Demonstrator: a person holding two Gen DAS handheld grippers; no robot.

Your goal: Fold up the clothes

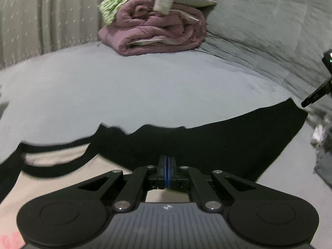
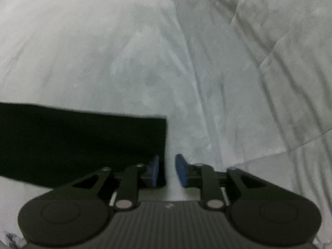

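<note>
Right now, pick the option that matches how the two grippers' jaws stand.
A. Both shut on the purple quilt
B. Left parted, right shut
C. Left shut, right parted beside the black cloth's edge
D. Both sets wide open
C: in the left wrist view the left gripper has its blue pads pressed together over the black garment, while the right gripper shows a clear gap between its pads at the garment's corner edge.
</note>
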